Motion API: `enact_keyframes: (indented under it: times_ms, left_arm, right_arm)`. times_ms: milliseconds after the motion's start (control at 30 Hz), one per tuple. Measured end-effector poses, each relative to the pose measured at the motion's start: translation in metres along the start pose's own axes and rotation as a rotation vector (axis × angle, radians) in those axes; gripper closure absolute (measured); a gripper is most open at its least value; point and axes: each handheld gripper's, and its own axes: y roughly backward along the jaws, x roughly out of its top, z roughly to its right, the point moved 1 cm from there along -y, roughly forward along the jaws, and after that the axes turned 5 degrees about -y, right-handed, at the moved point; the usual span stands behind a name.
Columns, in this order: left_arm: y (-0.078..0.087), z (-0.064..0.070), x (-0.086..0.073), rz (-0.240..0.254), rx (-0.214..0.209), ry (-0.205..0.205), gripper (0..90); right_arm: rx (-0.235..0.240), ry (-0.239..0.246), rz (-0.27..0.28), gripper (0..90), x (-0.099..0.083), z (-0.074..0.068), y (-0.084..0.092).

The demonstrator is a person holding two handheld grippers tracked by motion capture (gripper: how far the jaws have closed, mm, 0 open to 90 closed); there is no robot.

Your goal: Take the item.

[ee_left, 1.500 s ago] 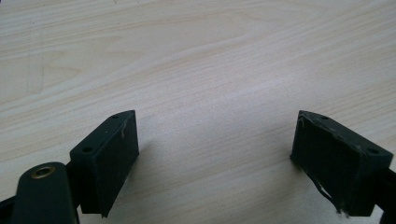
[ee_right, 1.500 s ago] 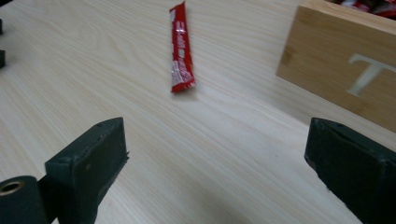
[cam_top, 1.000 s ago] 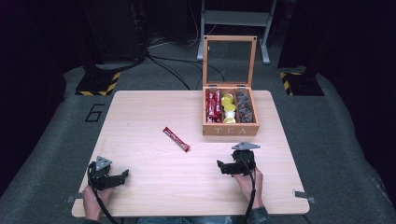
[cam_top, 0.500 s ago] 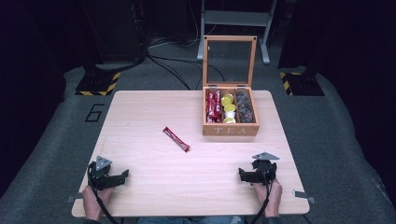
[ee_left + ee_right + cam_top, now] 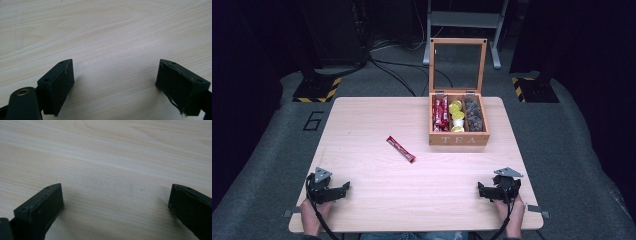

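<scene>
I have the left gripper (image 5: 343,189) low over the near left corner of the counter (image 5: 377,120), its jaws spread wide apart with nothing between them. In the left gripper view I see bare pale wood between the two black pads (image 5: 58,86).

My right gripper (image 5: 481,190) sits at the near right corner, held in a hand (image 5: 512,217) that comes in from the near edge. Its jaws are also wide apart and hold nothing; the right gripper view shows wood grain between them, with the gripper (image 5: 116,207) close above the surface.

A red sachet (image 5: 400,149) lies flat near the middle of the counter, slanted, well apart from both grippers.

At the far right stands a wooden box (image 5: 459,139) marked TEA, its glass lid (image 5: 458,65) raised upright at the back. It has three compartments: red sachets (image 5: 440,113) in the left one, yellow and white round pods (image 5: 457,115) in the middle, dark wrapped pieces (image 5: 474,115) in the right. The loose sachet is to the left of the box and nearer to me, not touching it.
</scene>
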Motion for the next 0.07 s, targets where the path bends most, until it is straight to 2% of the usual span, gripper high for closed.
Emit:
enact_keyframes:
  times_ms: [67]
  left_arm:
    - [0.0,0.0001,0.0,0.0,0.0,0.001,14.4]
  right_arm:
    - [0.0,-0.001,0.001,0.0,0.0001,-0.0001,-0.0001]
